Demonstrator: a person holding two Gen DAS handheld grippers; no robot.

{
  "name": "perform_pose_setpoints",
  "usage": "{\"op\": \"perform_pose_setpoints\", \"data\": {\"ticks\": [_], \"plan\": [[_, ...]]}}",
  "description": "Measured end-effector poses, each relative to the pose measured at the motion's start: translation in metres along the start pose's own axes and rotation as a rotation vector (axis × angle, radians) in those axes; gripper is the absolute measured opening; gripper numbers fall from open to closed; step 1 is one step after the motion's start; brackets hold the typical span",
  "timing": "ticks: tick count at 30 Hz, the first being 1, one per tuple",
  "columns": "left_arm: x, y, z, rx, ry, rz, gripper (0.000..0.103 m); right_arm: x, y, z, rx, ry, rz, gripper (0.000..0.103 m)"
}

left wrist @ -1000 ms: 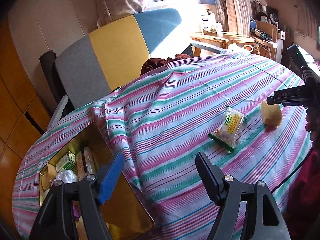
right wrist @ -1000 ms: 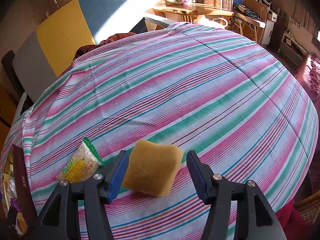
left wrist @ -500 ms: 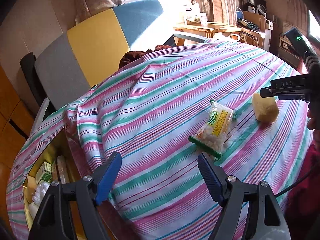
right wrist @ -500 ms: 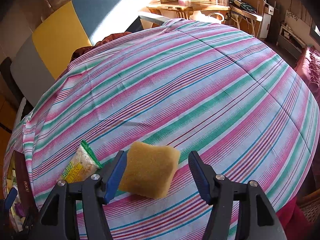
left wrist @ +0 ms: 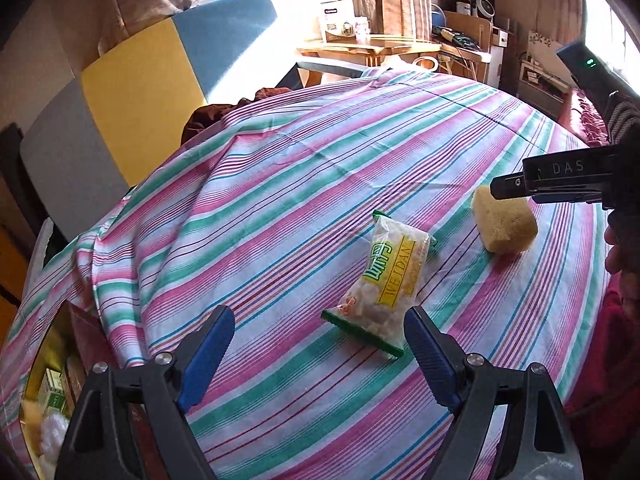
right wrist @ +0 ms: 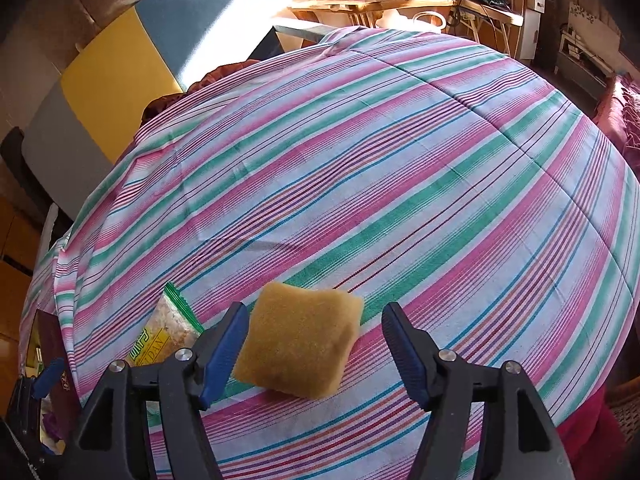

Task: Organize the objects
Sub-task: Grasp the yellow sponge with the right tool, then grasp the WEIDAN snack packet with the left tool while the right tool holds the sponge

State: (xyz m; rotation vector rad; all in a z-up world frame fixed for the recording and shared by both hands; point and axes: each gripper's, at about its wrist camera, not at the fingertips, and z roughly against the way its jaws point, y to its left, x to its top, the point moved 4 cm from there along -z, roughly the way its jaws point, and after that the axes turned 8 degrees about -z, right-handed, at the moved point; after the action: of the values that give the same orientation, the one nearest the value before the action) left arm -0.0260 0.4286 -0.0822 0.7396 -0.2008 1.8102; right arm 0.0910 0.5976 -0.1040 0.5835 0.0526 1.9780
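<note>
Jaws of my left gripper point(left wrist: 316, 344) were opening beside the snack packet point(left wrist: 386, 280); right gripper point(right wrist: 312, 346), opening, straddled the sponge point(right wrist: 300, 344), ungripped, ready for sorting.

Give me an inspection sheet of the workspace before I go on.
Surface: striped cloth, creased.
Job's things: sponge and snack bag lie on the cloth, apart.
Clutter: box at the cloth's left edge, packets inside.
Grippers: left gripper opening, empty, bag's near end between its tips; right gripper opening, sponge between the jaws, right pad clear.
Cables: one dark cable by the right edge.
Surroundings: chair, wooden table, curtains.
</note>
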Motion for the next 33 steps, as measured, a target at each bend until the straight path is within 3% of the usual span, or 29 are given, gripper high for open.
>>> {"op": "perform_pose_setpoints", "data": {"ticks": [7, 14, 15, 16, 18, 19, 22, 33], "plan": [[0.024, -0.020, -0.029, -0.030, 0.001, -0.113, 0.089, -0.004, 0.002, -0.014, -0.017, 0.056, 0.011, 0.075], [0.036, -0.036, -0.058, -0.065, 0.028, -0.162, 0.089, -0.005, 0.009, -0.025, 0.003, 0.086, 0.021, 0.075], [0.036, -0.036, -0.063, -0.064, 0.038, -0.165, 0.081, -0.006, 0.010, -0.026, 0.006, 0.090, 0.024, 0.075], [0.034, -0.037, -0.067, -0.094, 0.057, -0.149, 0.060, -0.006, 0.011, -0.028, 0.004, 0.093, 0.027, 0.073], [0.029, -0.035, -0.070, -0.151, 0.076, -0.085, 0.046, -0.006, 0.014, -0.031, 0.024, 0.111, 0.034, 0.057], [0.027, -0.035, -0.069, -0.156, 0.073, -0.068, 0.044, -0.007, 0.017, -0.032, 0.043, 0.122, 0.038, 0.048], [0.018, -0.033, -0.061, -0.141, 0.063, -0.030, 0.043, -0.011, 0.026, -0.032, 0.038, 0.118, 0.091, 0.041], [-0.027, -0.006, -0.004, -0.038, 0.033, 0.166, 0.042, -0.020, 0.032, -0.024, 0.016, 0.076, 0.197, 0.038]]}}
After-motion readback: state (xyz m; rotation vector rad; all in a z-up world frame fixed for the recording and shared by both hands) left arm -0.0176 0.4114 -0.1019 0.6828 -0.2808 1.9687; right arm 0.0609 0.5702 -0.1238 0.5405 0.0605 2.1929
